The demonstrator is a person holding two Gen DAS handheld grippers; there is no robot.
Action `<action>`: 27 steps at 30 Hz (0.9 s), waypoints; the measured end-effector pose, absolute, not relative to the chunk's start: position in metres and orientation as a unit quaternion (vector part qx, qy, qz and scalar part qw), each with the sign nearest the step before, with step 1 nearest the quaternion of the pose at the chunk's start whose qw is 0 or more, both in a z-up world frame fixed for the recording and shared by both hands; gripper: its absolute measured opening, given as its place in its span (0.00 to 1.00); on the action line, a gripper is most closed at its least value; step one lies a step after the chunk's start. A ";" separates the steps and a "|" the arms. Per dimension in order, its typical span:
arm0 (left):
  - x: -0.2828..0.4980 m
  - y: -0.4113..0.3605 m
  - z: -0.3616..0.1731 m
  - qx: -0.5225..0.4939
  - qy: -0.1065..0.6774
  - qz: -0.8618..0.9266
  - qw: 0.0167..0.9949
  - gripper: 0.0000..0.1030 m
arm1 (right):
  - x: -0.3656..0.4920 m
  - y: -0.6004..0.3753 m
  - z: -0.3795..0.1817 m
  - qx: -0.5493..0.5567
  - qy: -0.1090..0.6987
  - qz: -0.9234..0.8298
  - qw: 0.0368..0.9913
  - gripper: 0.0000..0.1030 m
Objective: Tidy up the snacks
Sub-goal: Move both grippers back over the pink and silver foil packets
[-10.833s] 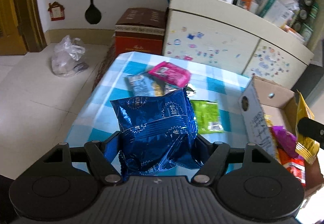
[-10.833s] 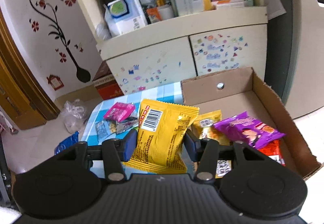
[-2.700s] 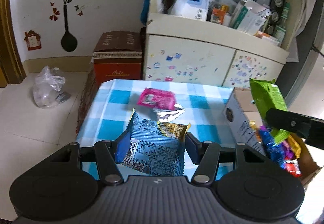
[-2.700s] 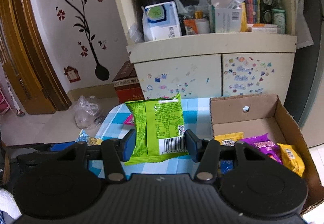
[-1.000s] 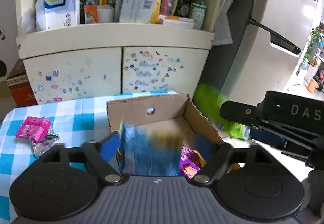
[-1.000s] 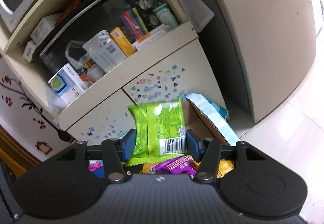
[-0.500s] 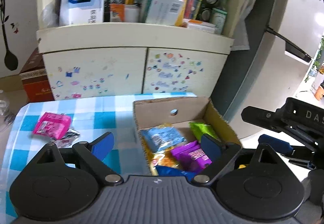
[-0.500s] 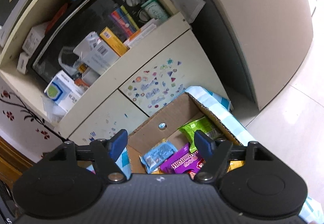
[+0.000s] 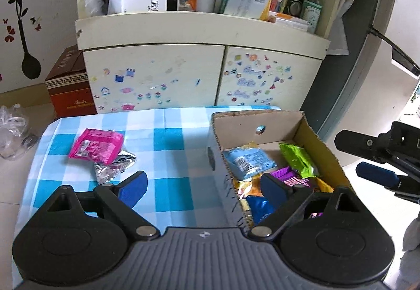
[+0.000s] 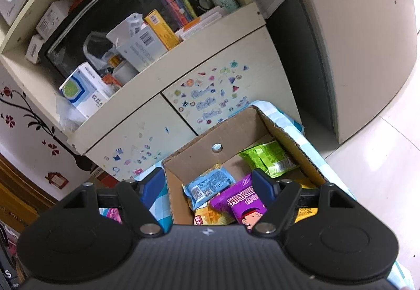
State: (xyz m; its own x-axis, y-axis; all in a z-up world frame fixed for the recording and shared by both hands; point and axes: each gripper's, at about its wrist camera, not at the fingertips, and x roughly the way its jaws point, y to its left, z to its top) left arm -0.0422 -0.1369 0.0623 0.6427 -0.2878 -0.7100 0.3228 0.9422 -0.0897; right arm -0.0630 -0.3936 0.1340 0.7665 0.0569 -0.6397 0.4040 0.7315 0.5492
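Green packet (image 10: 267,157) in box (image 10: 183,156), clear of spread right gripper (image 10: 210,186) jaws, just opened

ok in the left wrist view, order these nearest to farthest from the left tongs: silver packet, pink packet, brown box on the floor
1. silver packet, on the tablecloth just ahead of the left tongs, left side.
2. pink packet, overlapping the silver one's far edge.
3. brown box, on the floor beyond the table, far left.

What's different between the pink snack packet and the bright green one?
The pink packet lies out on the checked tablecloth, while the green packet is already inside the cardboard box. The pink one lies against a crumpled silver wrapper; the green one lies among other packets by the box's right wall. Both are small sealed snack packets with a barcode showing, and neither is held by a tool.
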 end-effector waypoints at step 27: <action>0.004 0.019 0.050 -0.021 0.408 -0.050 0.911 0.94 | -0.028 -0.304 0.146 0.233 0.360 -0.013 0.903 0.74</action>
State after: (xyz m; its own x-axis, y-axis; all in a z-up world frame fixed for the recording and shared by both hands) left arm 0.0042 0.0191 0.0502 0.6622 -0.1075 -0.7415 0.0731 0.9942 -0.0789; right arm -0.0284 -0.3036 0.1465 0.7399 0.1447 -0.6569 0.1914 0.8909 0.4118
